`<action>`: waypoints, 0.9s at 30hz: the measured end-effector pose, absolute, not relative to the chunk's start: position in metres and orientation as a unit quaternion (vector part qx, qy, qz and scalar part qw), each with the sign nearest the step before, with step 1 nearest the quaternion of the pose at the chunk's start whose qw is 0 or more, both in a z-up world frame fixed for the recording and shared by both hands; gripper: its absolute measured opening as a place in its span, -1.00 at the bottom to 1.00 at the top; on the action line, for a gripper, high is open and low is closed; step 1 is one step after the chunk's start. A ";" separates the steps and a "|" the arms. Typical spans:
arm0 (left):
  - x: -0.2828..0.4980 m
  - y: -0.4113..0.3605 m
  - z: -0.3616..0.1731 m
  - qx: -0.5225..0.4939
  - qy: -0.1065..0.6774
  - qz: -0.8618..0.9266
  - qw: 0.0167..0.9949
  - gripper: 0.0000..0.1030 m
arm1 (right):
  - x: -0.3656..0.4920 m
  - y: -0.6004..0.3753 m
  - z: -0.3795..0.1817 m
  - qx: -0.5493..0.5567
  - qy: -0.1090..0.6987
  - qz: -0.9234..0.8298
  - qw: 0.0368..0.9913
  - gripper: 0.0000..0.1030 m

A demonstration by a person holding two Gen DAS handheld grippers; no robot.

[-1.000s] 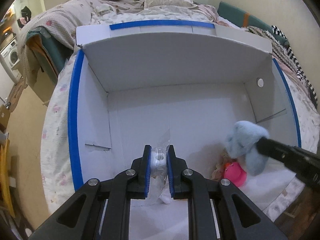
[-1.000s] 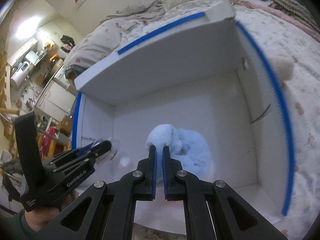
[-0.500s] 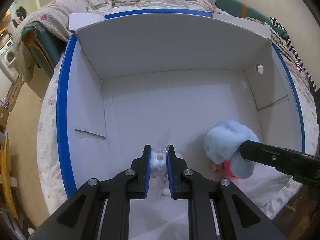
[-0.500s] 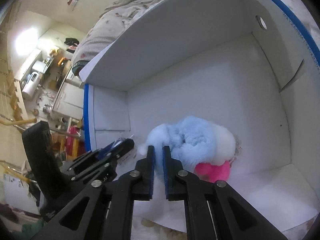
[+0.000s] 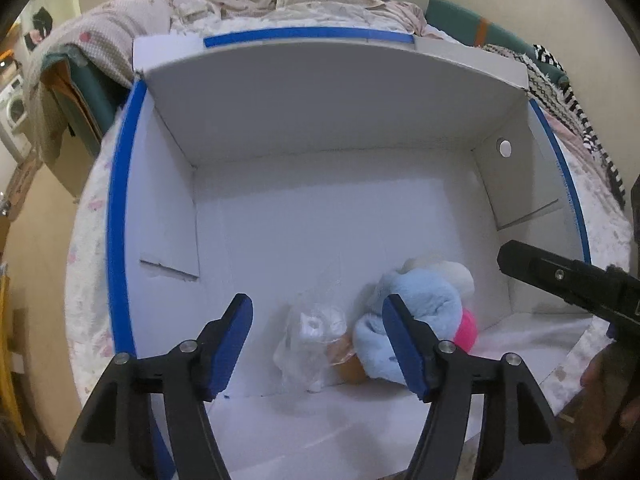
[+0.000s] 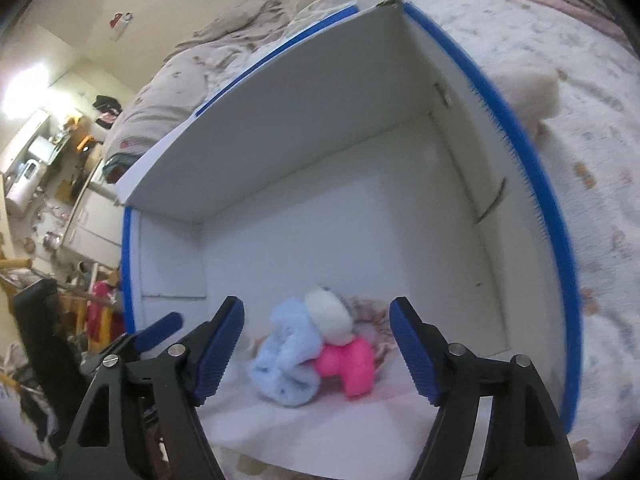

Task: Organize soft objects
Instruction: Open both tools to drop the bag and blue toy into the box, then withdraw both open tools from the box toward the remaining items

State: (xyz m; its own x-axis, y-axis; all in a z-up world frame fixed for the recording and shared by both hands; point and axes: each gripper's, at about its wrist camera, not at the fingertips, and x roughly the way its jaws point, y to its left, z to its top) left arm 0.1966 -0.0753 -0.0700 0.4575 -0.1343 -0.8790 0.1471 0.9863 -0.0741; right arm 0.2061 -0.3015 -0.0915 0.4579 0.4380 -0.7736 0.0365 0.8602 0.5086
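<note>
Blue plush [image 5: 416,312] lying in box [image 5: 280,120] w/ pink toy [image 6: 348,364] & plastic bag [image 5: 312,340], I'm holding L gripper [image 5: 318,344] wide over bag, R gripper [image 6: 316,348] gaping wide too.

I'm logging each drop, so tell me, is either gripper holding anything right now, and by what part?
Nothing is held. The left gripper and right gripper are both open, above the clear plastic bag and blue plush toy lying in the white box.
</note>
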 end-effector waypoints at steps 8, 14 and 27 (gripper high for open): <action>0.196 -0.073 -0.064 0.019 0.511 -0.062 0.857 0.28 | 0.206 -0.295 -0.095 0.216 0.517 0.127 0.818 0.60; 0.191 -0.067 -0.054 0.014 0.499 -0.046 0.865 0.28 | 0.207 -0.290 -0.092 0.211 0.514 0.130 0.821 0.60; 0.163 -0.059 -0.022 -0.004 0.473 -0.061 0.879 0.29 | 0.186 -0.286 -0.078 0.216 0.496 0.129 0.831 0.60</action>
State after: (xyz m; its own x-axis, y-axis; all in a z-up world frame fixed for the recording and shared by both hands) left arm 0.1627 -0.0590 -0.0219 0.5453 -0.1107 -0.8309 0.1035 0.9925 -0.0644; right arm 0.1860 -0.2858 -0.0777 0.4751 0.4282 -0.7687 -0.0006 0.8738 0.4863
